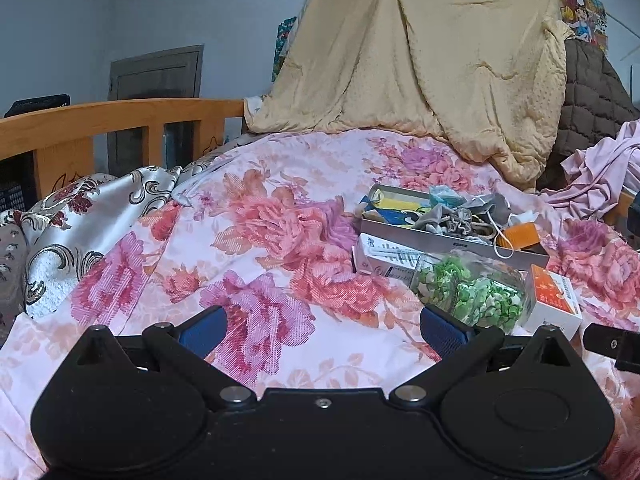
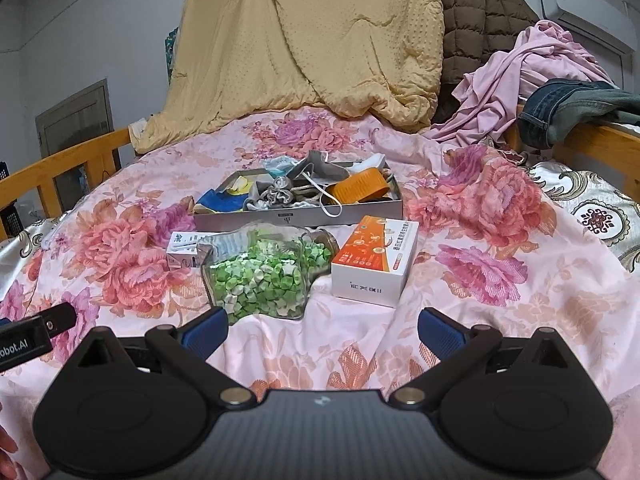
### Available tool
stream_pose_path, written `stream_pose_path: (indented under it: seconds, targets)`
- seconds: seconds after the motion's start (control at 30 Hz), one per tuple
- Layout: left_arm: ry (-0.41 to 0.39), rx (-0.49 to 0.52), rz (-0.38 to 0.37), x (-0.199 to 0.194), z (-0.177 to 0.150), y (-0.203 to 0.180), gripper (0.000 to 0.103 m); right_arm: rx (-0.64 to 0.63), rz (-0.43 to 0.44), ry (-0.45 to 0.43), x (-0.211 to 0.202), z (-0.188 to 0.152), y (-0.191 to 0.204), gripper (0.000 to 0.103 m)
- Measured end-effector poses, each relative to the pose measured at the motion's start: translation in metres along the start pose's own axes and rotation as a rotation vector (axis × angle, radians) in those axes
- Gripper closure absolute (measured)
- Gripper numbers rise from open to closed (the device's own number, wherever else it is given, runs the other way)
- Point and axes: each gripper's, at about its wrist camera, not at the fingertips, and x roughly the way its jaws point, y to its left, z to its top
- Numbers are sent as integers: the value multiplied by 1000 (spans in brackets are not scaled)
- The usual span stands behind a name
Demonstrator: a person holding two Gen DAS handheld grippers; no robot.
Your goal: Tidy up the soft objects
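A shallow grey tray [image 2: 298, 214] [image 1: 452, 238] lies on the floral bedspread [image 2: 460, 308], filled with soft bits: a grey scrunchie [image 2: 276, 194], a face mask [image 2: 280, 166], blue and yellow cloth [image 2: 224, 200] and an orange lid [image 2: 358, 188]. In front of it lies a glass jar of green paper stars [image 2: 264, 276] [image 1: 472, 292], with an orange-and-white box [image 2: 374, 264] on its right and a small white box [image 2: 182, 250] on its left. My right gripper [image 2: 322, 330] is open, low over the bedspread just before the jar. My left gripper [image 1: 322, 328] is open, left of the jar, nothing between its fingers.
A yellow quilt [image 2: 304, 48] hangs at the back with a brown padded coat [image 2: 476, 28] beside it. Pink cloth [image 2: 520, 76] and jeans [image 2: 572, 108] are piled on the right rail. A wooden bed rail [image 1: 120, 120] runs along the left. A satin patterned cover [image 1: 72, 236] lies at the left edge.
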Motion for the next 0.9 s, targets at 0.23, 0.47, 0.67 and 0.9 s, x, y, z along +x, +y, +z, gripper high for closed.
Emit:
stream_pose_path:
  seconds: [0.23, 0.47, 0.67, 0.9]
  targets:
    - [-1, 16, -2, 0, -1, -1, 1, -5, 4, 4, 0, 0, 0, 0]
    - [0, 21, -3, -1, -2, -2, 1, -5, 4, 5, 0, 0, 1, 0]
    - [-11, 22, 9, -2, -2, -1, 1, -13, 10, 8, 1, -2, 2, 0]
    - [-15, 31, 6, -2, -1, -1, 1, -13, 10, 8, 1, -2, 2, 0]
